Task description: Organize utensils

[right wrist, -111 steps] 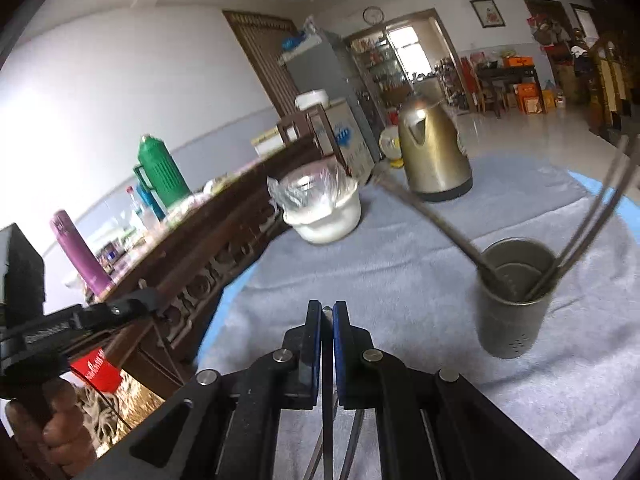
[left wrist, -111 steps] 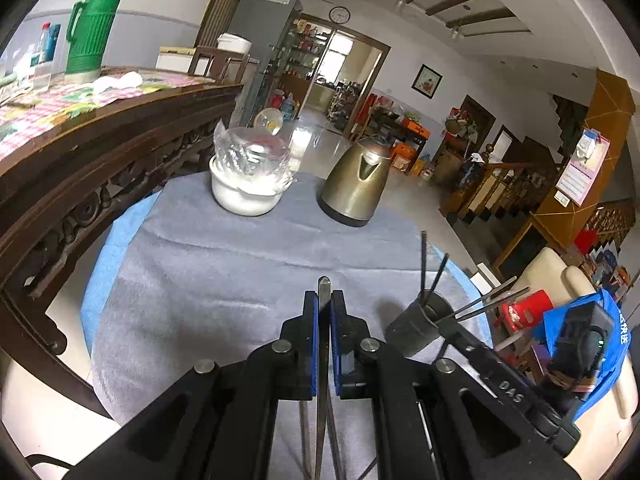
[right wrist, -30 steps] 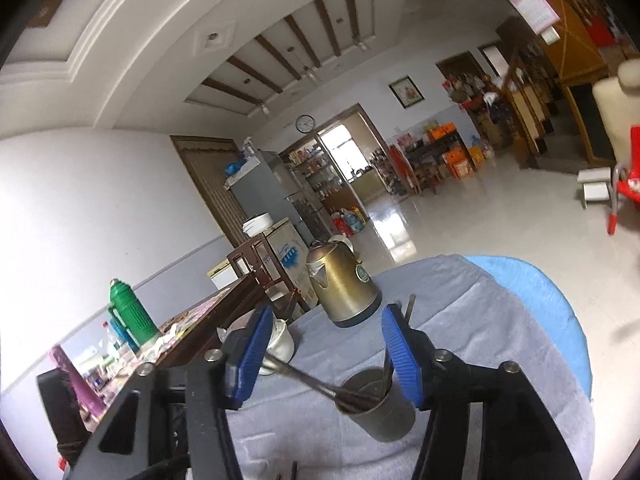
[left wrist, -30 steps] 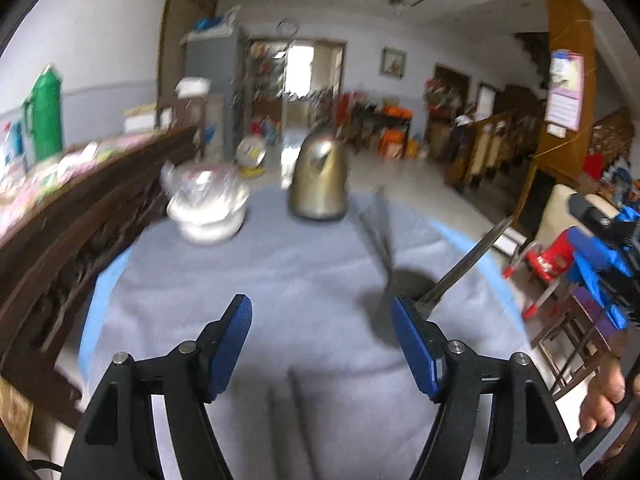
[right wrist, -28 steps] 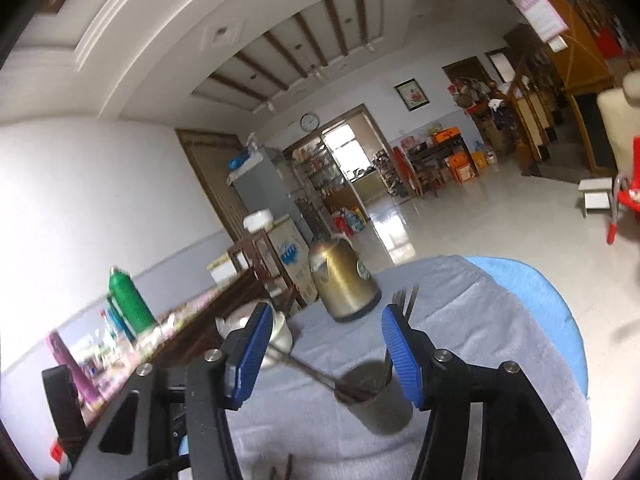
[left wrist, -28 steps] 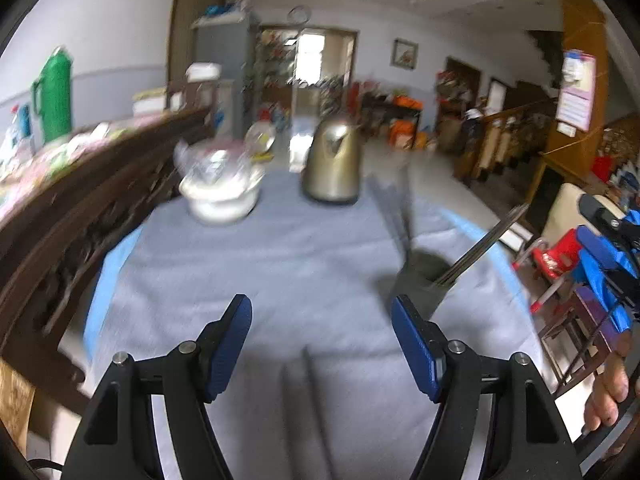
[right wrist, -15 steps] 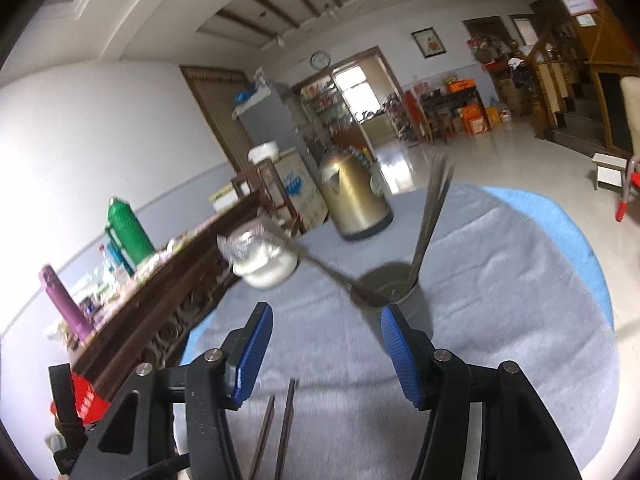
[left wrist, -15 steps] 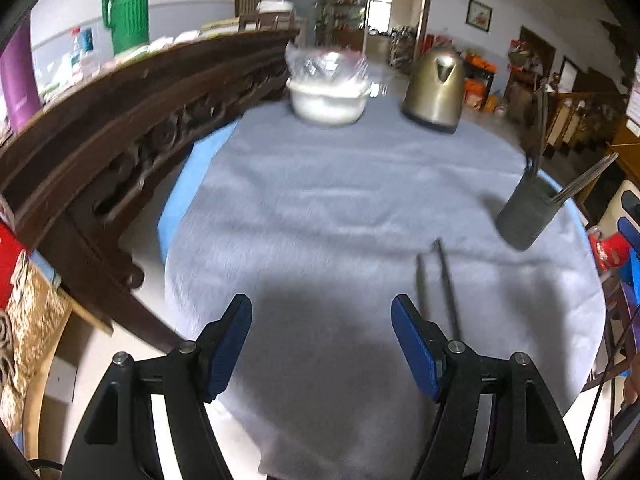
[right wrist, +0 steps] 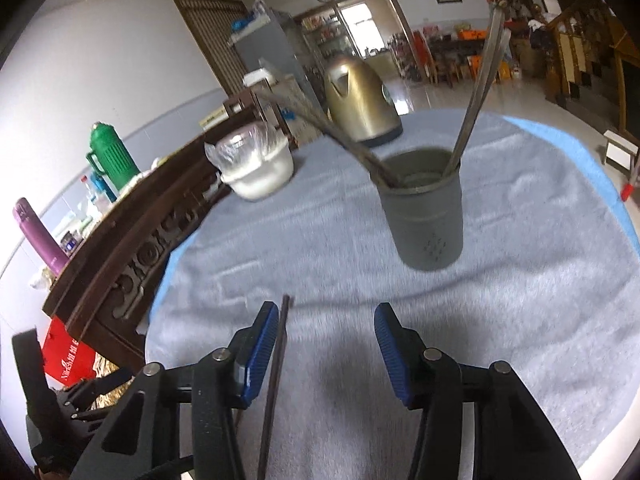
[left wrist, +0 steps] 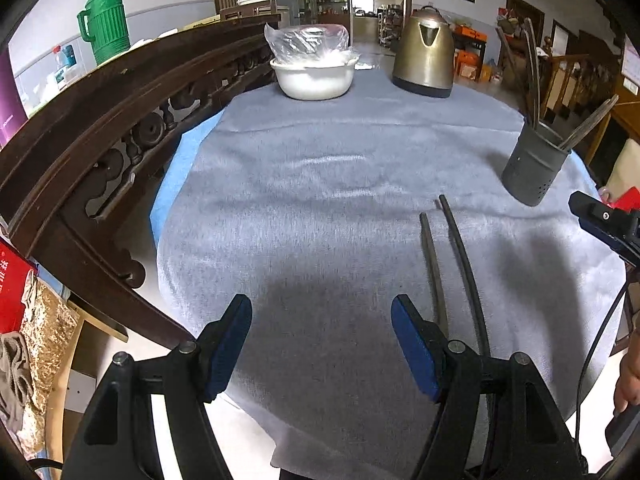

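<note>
Lying on the grey cloth [left wrist: 320, 168], two dark thin chopsticks [left wrist: 460, 264] stay ungripped; left gripper [left wrist: 322, 344] gapes empty, right gripper [right wrist: 326, 354] is closing, one chopstick beside its left pad.

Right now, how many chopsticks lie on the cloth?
2: both lie side by side on the grey cloth near the holder, one left of the other.

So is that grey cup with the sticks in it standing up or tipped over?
Upright. The grey cup stands on its base on the grey cloth, its open mouth facing up, with long utensils leaning out against its rim.
</note>
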The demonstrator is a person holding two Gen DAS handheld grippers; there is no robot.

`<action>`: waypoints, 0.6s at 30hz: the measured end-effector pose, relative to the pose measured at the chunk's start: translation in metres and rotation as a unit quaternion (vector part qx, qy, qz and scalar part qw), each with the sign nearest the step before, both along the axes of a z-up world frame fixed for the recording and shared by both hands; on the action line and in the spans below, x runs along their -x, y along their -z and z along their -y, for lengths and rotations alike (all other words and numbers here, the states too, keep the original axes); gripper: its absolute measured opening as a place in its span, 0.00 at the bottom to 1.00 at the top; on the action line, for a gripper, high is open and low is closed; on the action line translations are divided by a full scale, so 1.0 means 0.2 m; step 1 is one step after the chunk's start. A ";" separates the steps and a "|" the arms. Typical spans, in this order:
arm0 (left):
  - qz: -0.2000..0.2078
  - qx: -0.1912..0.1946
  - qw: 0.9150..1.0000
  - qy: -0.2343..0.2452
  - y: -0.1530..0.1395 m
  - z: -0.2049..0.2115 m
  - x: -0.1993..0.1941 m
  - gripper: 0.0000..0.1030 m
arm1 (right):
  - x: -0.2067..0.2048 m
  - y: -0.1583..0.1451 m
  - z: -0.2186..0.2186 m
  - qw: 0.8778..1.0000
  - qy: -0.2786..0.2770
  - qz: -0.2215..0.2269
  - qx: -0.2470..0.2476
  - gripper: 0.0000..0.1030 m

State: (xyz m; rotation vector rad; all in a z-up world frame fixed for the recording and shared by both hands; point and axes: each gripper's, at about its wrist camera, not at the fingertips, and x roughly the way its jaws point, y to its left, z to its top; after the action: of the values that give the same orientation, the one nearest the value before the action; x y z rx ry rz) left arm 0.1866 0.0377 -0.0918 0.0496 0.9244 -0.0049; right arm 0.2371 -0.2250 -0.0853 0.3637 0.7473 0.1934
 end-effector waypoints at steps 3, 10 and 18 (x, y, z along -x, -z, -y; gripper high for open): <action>-0.003 -0.006 1.000 -0.001 0.01 0.01 0.00 0.71 | -0.01 0.02 -0.02 1.000 -0.003 -0.007 0.006 0.52; -0.004 -0.024 1.000 -0.005 0.01 0.01 0.00 0.71 | -0.01 0.03 -0.03 1.000 -0.010 -0.011 0.010 0.52; -0.015 -0.042 0.999 -0.006 0.03 0.03 -0.02 0.71 | 0.00 0.06 -0.04 1.000 -0.017 -0.022 0.002 0.52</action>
State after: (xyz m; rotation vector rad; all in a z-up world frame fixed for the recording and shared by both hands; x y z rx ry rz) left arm 0.1896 0.0318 -0.0972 0.1220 0.9547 0.0437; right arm 0.2376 -0.2167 -0.0975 0.3519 0.7969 0.2173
